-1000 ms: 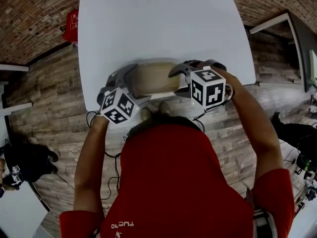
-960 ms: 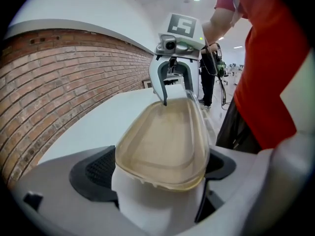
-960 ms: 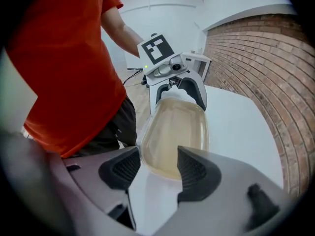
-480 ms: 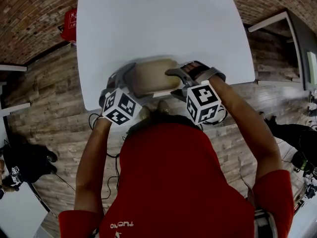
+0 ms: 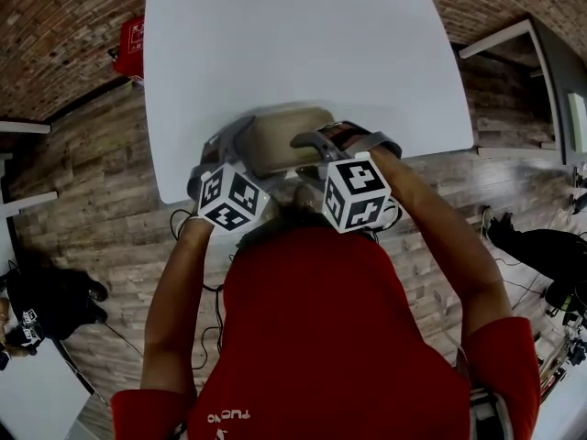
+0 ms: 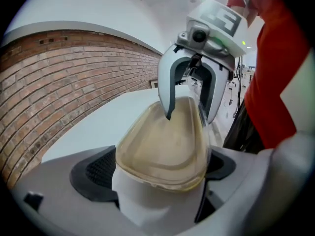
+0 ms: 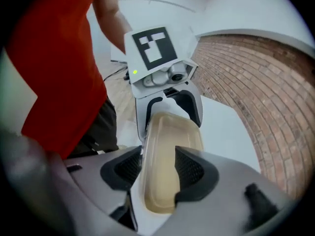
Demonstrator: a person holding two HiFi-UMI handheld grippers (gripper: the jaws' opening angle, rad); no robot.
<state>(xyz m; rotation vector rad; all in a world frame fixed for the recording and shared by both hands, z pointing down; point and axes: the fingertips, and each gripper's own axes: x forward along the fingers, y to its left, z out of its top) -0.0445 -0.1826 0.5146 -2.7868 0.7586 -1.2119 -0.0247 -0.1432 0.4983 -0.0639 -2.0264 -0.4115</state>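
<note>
The right gripper (image 5: 310, 141) has slid further over the box (image 5: 275, 140) at the table's (image 5: 293, 44) near edge. Only the left gripper view shows it pinching the rim. The left gripper (image 5: 240, 152) clamps the box's end, forearms angled inward.

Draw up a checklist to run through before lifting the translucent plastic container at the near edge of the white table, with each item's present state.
1. Left gripper gripping the translucent plastic container: ok, its jaws press both sides of one end.
2. Right gripper clamped: cannot tell; its jaws straddle one long edge, with one jaw over the top.
3. Container well in from the near edge of the white table: not ok, it is close to that edge.
4. Table surface beyond the container free of obstacles: ok.
5. Contents of the container: cannot tell through the cloudy top.
</note>
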